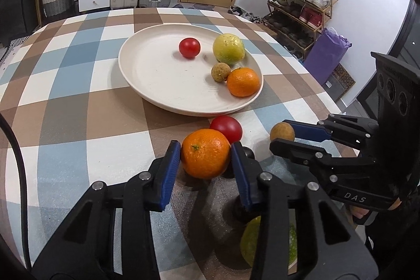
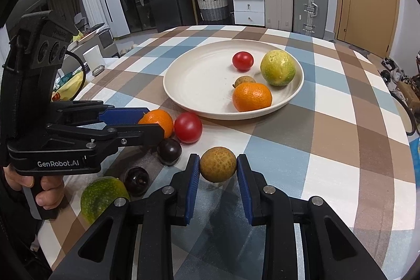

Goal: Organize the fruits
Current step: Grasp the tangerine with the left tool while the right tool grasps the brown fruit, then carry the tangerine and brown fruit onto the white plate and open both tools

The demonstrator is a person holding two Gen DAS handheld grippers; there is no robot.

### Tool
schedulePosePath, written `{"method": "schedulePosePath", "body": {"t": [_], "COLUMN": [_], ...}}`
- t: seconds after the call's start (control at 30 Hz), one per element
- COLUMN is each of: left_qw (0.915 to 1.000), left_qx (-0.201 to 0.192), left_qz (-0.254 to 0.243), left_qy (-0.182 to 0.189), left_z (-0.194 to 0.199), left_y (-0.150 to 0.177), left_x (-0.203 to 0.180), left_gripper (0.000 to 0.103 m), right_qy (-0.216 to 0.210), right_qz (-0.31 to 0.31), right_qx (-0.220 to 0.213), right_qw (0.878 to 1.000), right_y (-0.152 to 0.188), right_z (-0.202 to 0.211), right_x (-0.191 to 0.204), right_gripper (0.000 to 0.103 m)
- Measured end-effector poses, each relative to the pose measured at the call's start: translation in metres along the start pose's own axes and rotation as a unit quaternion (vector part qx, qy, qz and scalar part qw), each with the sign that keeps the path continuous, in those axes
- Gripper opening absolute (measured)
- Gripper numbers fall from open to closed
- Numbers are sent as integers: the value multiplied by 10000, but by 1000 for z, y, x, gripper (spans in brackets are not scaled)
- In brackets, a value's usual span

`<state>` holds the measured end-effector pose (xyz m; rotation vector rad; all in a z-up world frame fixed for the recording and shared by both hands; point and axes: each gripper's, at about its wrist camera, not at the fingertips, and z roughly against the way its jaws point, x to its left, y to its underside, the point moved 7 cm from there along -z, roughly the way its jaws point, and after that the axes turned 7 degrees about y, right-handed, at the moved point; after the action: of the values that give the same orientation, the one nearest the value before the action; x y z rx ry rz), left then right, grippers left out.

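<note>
A cream plate (image 1: 157, 85) (image 2: 199, 85) holds a red tomato (image 1: 189, 47), a green-yellow citrus (image 1: 229, 48), a brown longan (image 1: 220, 72) and an orange (image 1: 243, 82). My left gripper (image 1: 206, 152) is shut on a second orange (image 1: 205, 153) (image 2: 157, 120) on the tablecloth near the plate. My right gripper (image 2: 218, 165) is shut on a second brown longan (image 2: 218, 164) (image 1: 282, 131). A loose red tomato (image 1: 227, 127) (image 2: 188, 127) lies between them. Two dark round fruits (image 2: 169, 150) (image 2: 136, 180) and a green citrus (image 2: 102, 196) lie nearer me.
The round table has a checked cloth (image 1: 78, 96). Its right edge (image 1: 315, 75) drops toward a shoe rack (image 1: 302, 4) and a purple bag (image 1: 326, 54). Suitcases (image 2: 294, 1) and drawers (image 2: 246, 1) stand beyond the far edge.
</note>
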<state>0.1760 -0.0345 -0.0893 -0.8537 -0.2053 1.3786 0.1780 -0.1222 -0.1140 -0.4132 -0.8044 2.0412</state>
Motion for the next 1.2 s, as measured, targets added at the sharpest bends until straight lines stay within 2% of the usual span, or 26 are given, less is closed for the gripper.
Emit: {"method": "schedulePosePath", "body": {"t": [0.37, 0.63, 0.9, 1.2], "left_qw": [9997, 9988, 9965, 9942], "left_qx": [-223, -408, -650, -911], "left_qz": [-61, -69, -39, 39], "left_qy": [-30, -252, -526, -574], "left_z": [17, 27, 31, 25], "left_y": [0, -3, -15, -34], "left_x": [0, 4, 10, 17], "left_gripper": [37, 37, 37, 37], "right_qy": [54, 59, -21, -40], "right_qz": [24, -59, -272, -520], "right_qx": [-67, -207, -543, -922], "right_qw": [10000, 9998, 9982, 9944], "right_y": [-1, -7, -19, -35], "right_z": [6, 10, 16, 18], "right_x": [3, 4, -1, -14], "right_gripper": [29, 29, 29, 29]}}
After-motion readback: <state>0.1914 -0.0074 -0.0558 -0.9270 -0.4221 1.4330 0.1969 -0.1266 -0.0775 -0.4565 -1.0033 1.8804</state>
